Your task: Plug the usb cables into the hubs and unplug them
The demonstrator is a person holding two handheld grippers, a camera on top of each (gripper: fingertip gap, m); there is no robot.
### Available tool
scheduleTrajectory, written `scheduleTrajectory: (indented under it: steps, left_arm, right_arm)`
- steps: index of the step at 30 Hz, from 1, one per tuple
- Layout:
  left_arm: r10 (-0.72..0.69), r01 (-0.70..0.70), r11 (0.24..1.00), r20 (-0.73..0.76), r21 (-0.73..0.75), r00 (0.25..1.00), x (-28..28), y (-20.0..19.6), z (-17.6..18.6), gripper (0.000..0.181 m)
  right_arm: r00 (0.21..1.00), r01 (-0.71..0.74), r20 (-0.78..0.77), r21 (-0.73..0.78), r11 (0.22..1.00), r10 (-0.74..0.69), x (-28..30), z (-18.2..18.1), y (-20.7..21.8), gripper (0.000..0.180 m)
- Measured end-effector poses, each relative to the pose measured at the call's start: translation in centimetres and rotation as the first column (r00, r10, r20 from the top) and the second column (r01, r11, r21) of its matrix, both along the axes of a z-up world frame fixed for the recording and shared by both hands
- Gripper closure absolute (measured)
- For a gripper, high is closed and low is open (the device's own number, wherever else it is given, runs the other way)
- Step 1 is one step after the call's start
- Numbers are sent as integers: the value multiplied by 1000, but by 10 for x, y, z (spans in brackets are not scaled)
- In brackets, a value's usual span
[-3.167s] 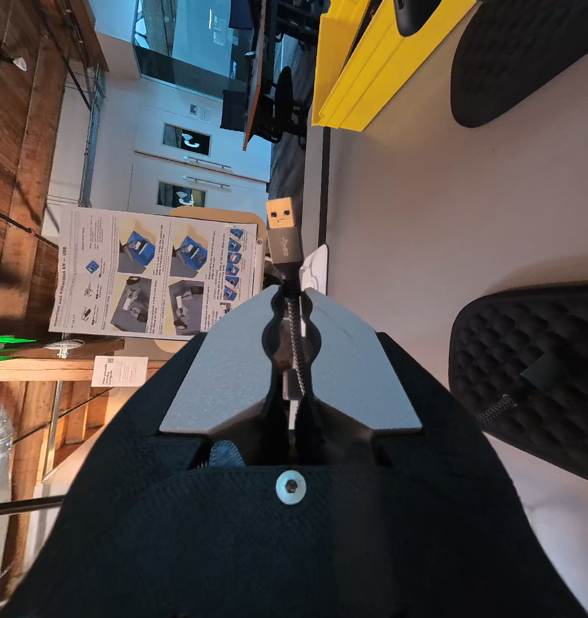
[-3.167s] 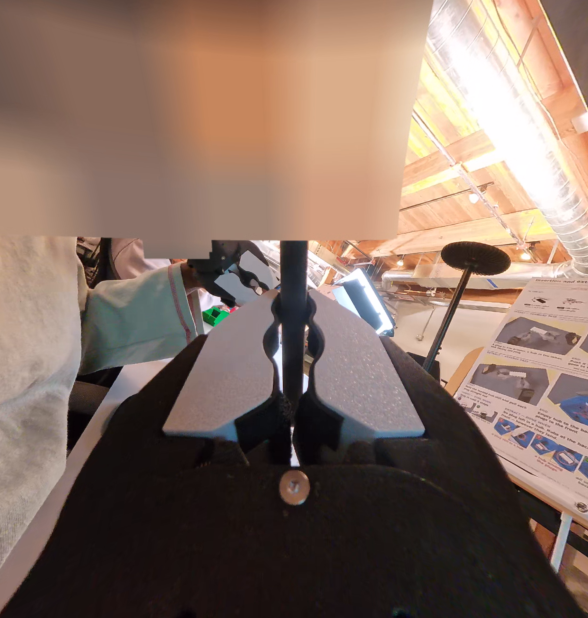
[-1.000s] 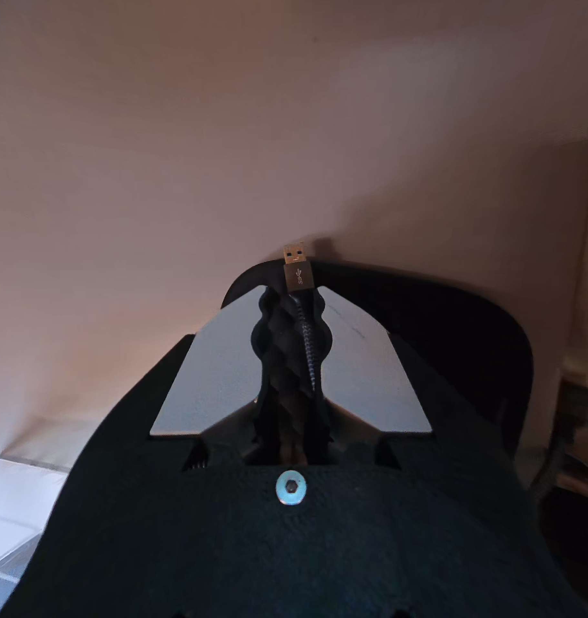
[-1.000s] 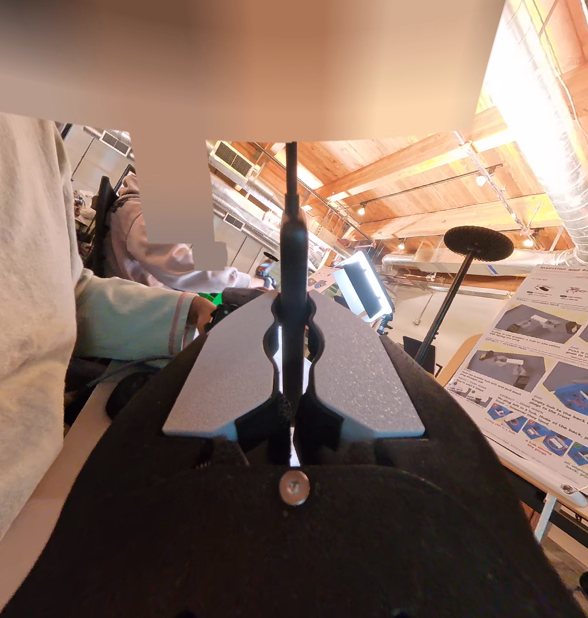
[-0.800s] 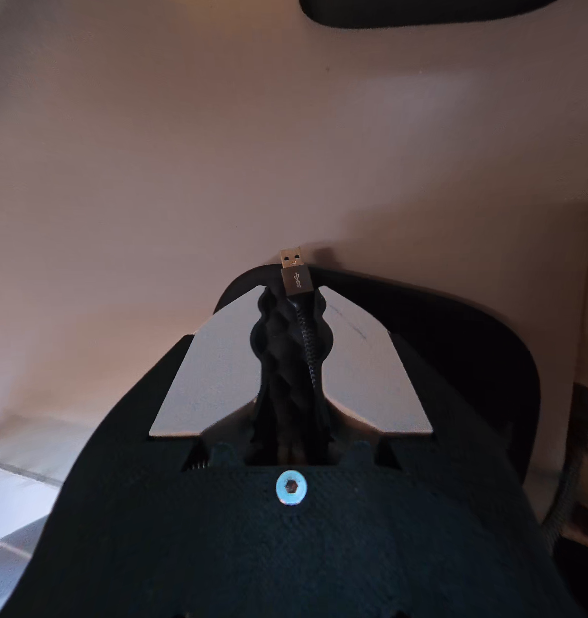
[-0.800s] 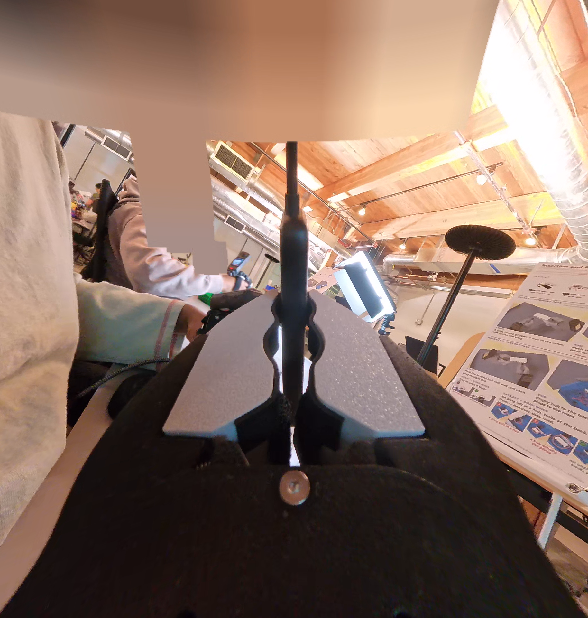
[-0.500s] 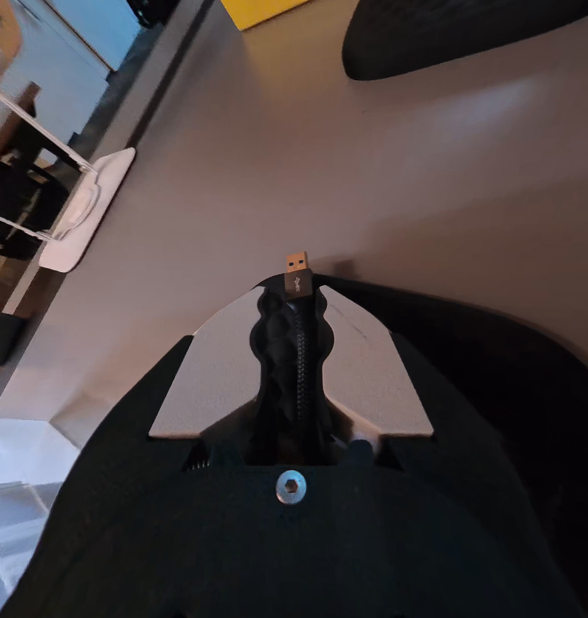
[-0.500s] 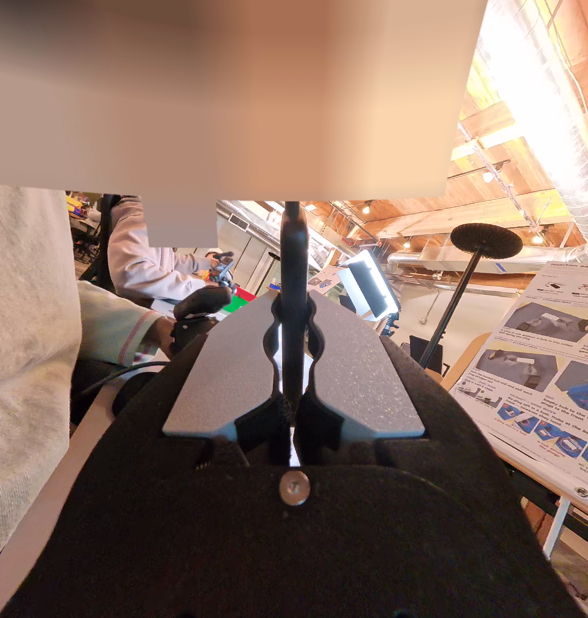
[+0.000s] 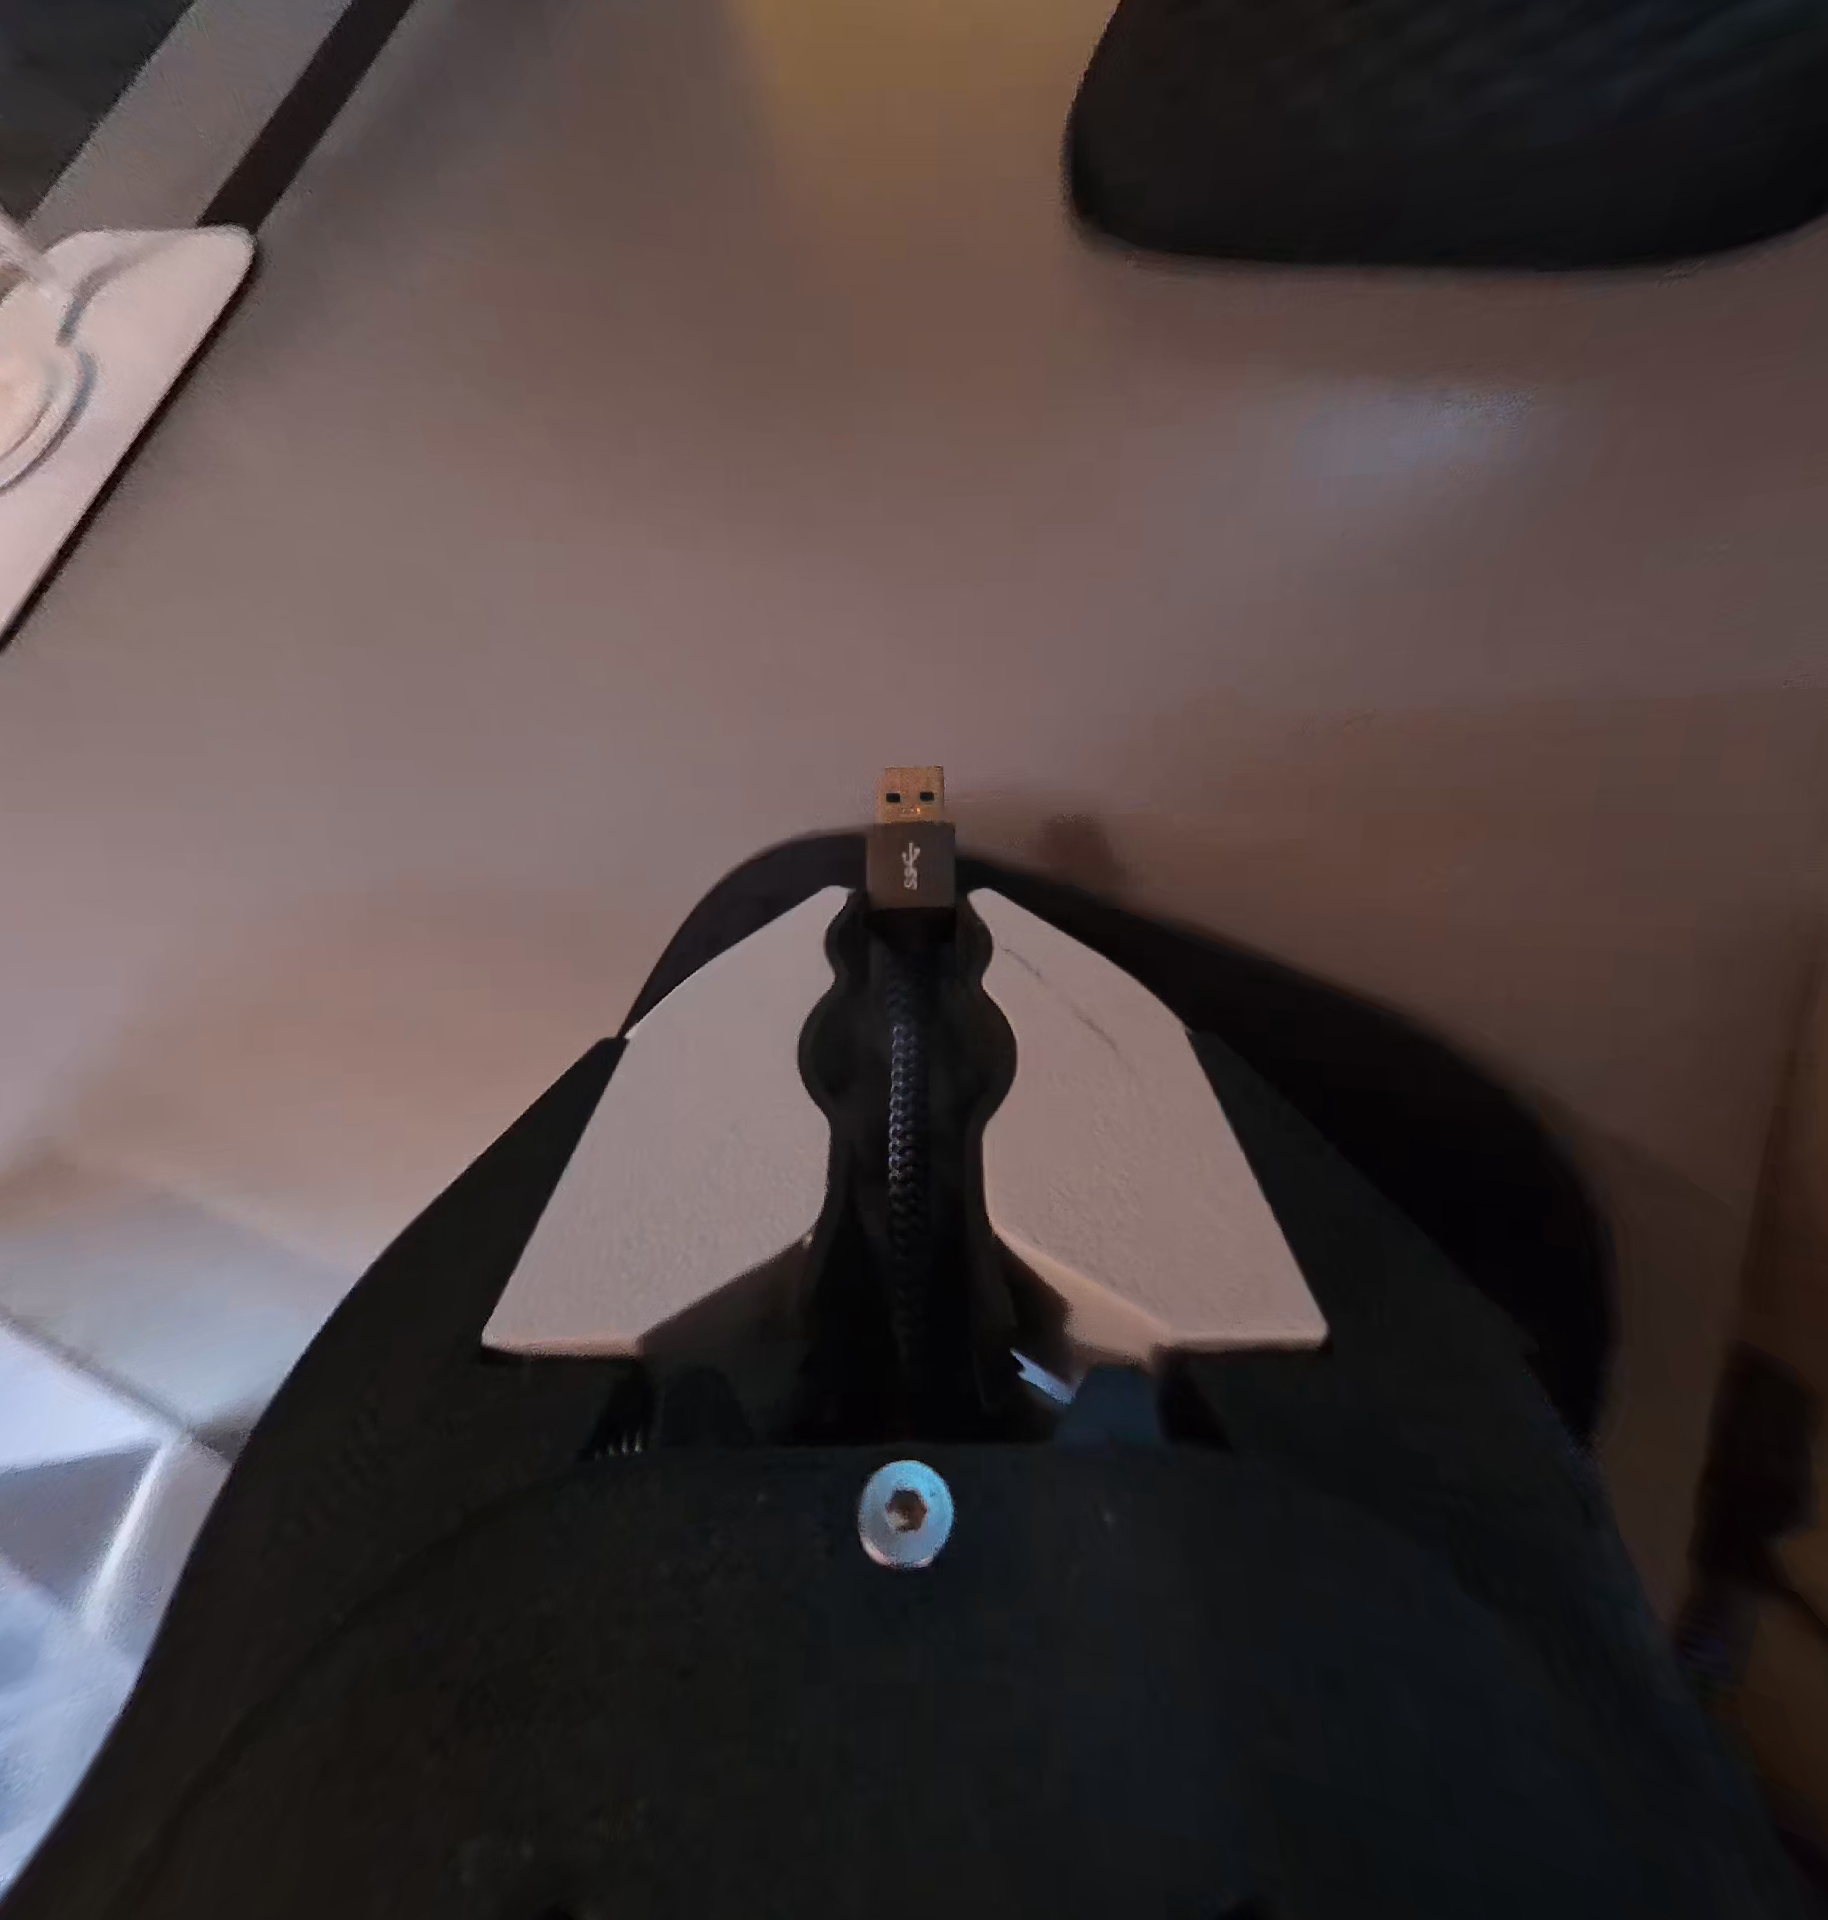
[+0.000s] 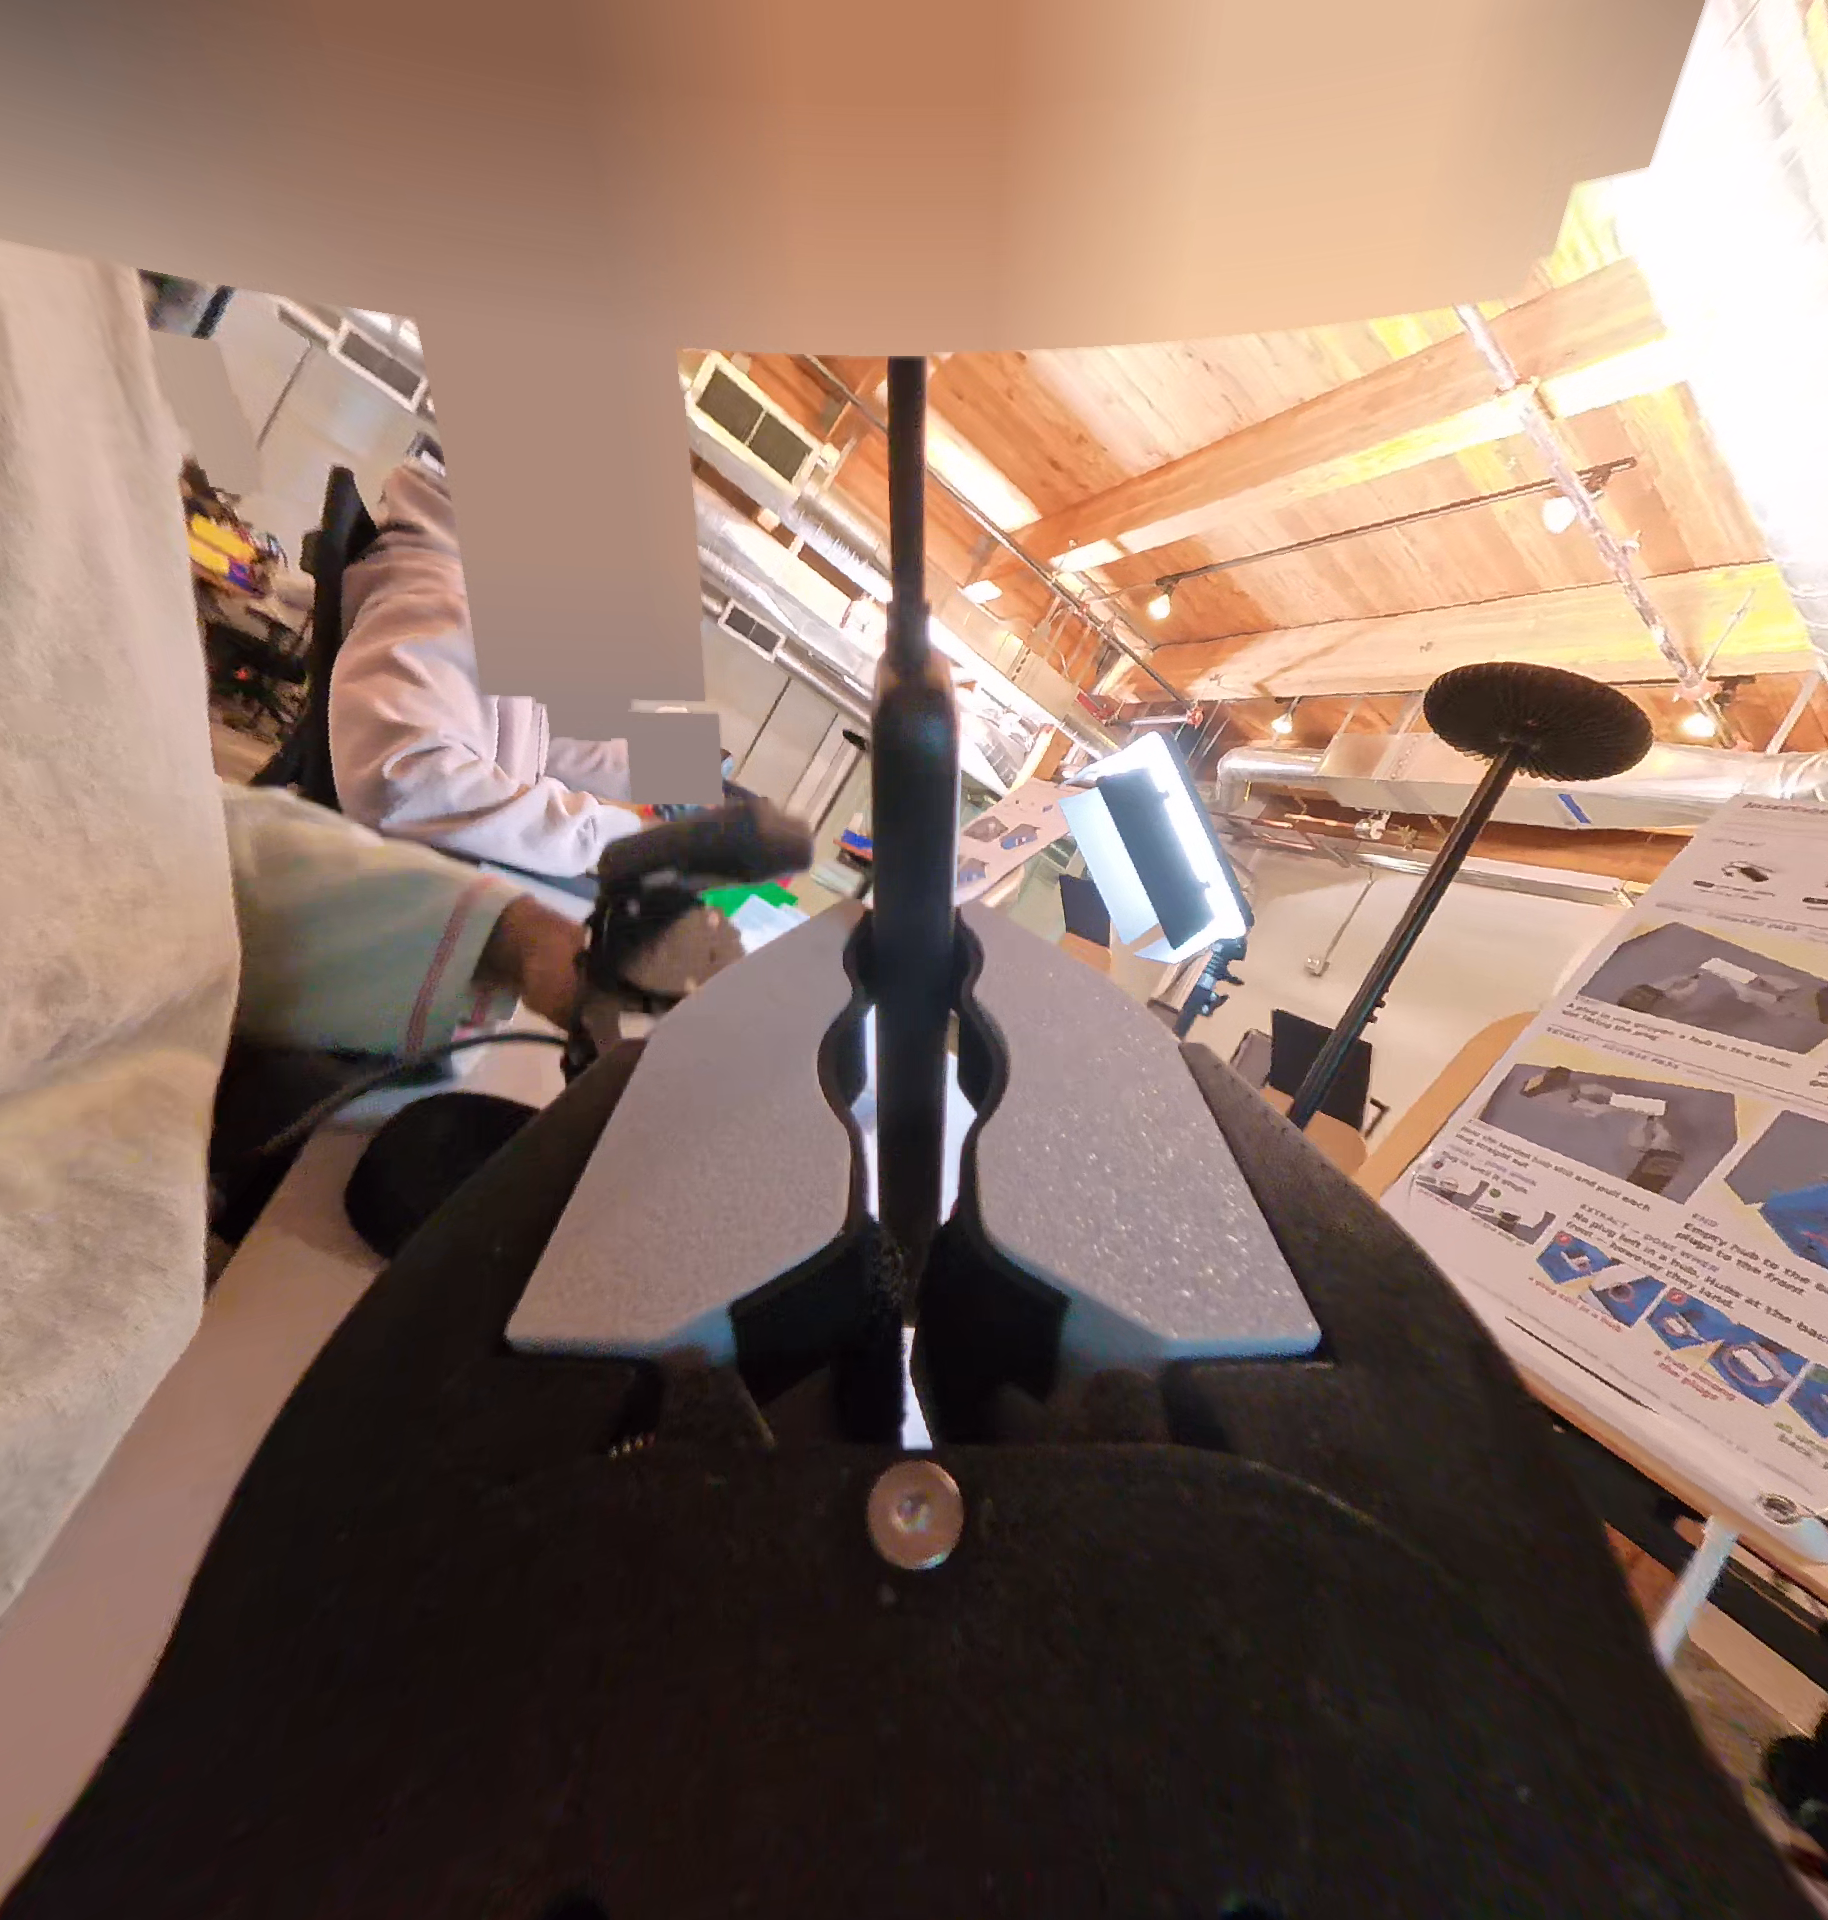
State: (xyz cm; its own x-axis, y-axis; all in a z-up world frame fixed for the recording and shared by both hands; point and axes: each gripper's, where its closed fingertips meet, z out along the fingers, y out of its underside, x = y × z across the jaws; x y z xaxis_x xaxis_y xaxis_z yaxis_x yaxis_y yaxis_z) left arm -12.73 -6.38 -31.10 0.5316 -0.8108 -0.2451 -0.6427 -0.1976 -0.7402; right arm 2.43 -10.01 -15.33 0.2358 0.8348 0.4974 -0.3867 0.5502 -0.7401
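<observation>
My left gripper [image 9: 912, 894] is shut on a black braided USB cable [image 9: 905, 1091]. Its dark plug with a gold metal tip [image 9: 912, 821] sticks out past the fingertips, over the beige table [image 9: 577, 623]. My right gripper [image 10: 912, 914] is shut on a black cable piece [image 10: 915, 727] that has a thick sleeve and a thin lead running straight up. It points up toward the room. The left gripper also shows in the right wrist view [image 10: 671, 904], blurred, held by a hand with a pale sleeve. No hub shows clearly.
A black dimpled pad [image 9: 1461, 125] lies far right on the table, another [image 9: 1409, 1091] under my left gripper. A white flat plate [image 9: 68, 416] sits at the left edge, a clear box [image 9: 37, 1558] at lower left. An instruction poster [image 10: 1668, 1143] and black stand [image 10: 1533, 717] are right.
The left gripper has tilted and swung with the cable still held; the far black pad and white plate have come into view. In the right wrist view the hand with the left gripper moved right.
</observation>
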Motion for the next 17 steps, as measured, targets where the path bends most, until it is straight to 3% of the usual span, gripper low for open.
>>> scheduleTrajectory:
  steps: [4, 8, 17]
  left_arm:
    - [-170, 190, 977, 176, -101, 970, 38, -19, 49, 164]
    - [-314, 401, 893, 355, -203, 880, 73, -41, 95, 165]
    - [-428, 616, 694, 474, -373, 770, 119, -75, 124, 165]
  right_arm:
    - [995, 59, 80, 51, 997, -63, -4, -9, 5, 168]
    - [981, 85, 159, 149, 985, -109, -8, -18, 3, 168]
    - [962, 64, 237, 281, 958, -134, -13, -21, -13, 167]
